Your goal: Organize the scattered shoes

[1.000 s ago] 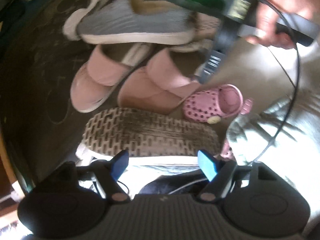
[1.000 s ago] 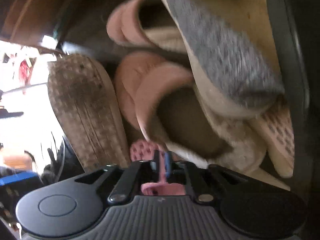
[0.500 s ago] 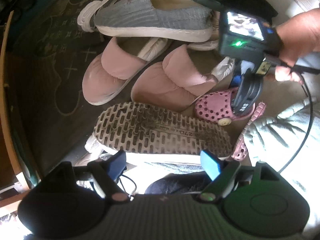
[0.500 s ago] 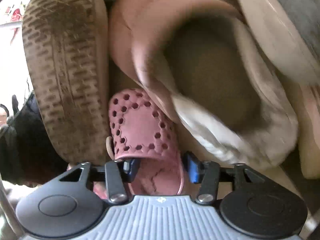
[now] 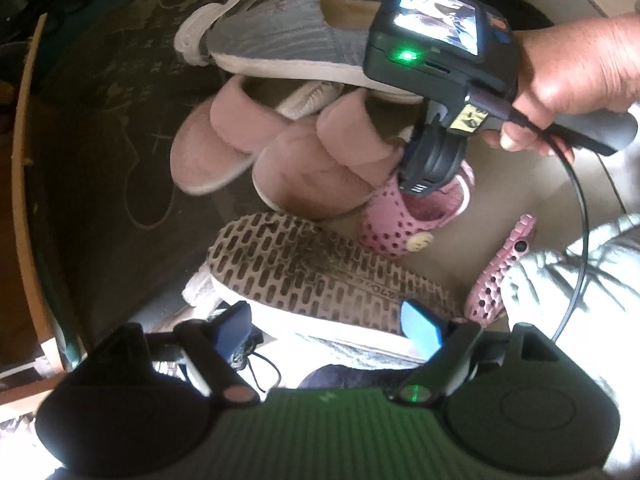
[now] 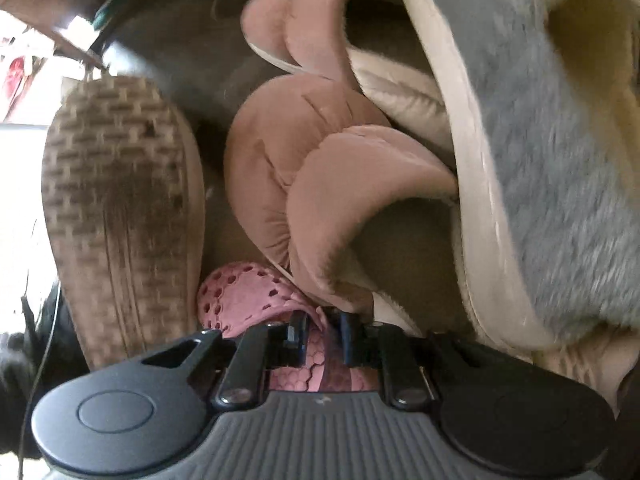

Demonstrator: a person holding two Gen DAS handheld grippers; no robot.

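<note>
Mat [image 5: 92, 128]: dark with pale line drawings, it lay under the left part of the shoe pile.
Pink slippers [image 5: 208, 152]: two padded, plush ones with folded cuffs and pale soles lay side by side, toes toward lower left; the right one [image 5: 320, 172] touched the clog.
Grey slipper [image 5: 288, 40]: ribbed grey cloth, cream lining and white sole; it lay across behind the pink pair.
Sole [image 5: 304, 276]: a shoe lay turned over, its worn brick-pattern tread up, just in front of the pink slippers.
Left gripper [image 5: 326, 326]: it pointed down over the turned shoe, its blue pads [image 5: 420, 326] well apart, and held nothing.
Clog [image 5: 396, 224]: small, pink, with round holes and a pale yellow button on the side; it stood on the pale floor between the right pink slipper and the sole.
Right gripper [image 6: 320, 332]: held by a hand [image 5: 572, 76], it reached into the heel opening of the clog [image 6: 248, 292]; its jaws were closing with the clog's pink rim between them. I cannot tell whether the pads already pressed on it.
Second clog [image 5: 500, 272]: the same pink, it lay on its side, right of the sole, against a pale grey cloth [image 5: 568, 280].
</note>
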